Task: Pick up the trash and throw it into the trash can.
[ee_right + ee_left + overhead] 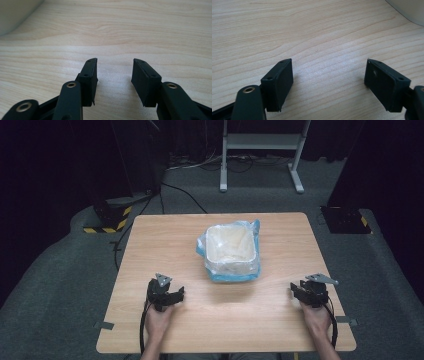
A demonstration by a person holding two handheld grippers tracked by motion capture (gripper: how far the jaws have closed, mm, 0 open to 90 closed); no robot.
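Left claw and right claw agape, empty, low on desk. Best approach lined bin at frame centre squarely, claws wide.

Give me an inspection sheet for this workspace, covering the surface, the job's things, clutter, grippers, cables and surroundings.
Surface: light wooden table, bare apart from one bin; grey tape tabs at its two near side edges.
Job's things: white square bin lined with a clear bag with blue edges, standing mid-table; looks empty inside.
Clutter: nothing seen.
Grippers: left gripper open, over bare wood; right gripper open, narrower gap, over bare wood. Both hand-held at the near edge.
Cables: a black cable trails from each gripper; more cables on the floor beyond.
Surroundings: grey carpet, a white frame stand, hazard-striped bases, dark backdrop.
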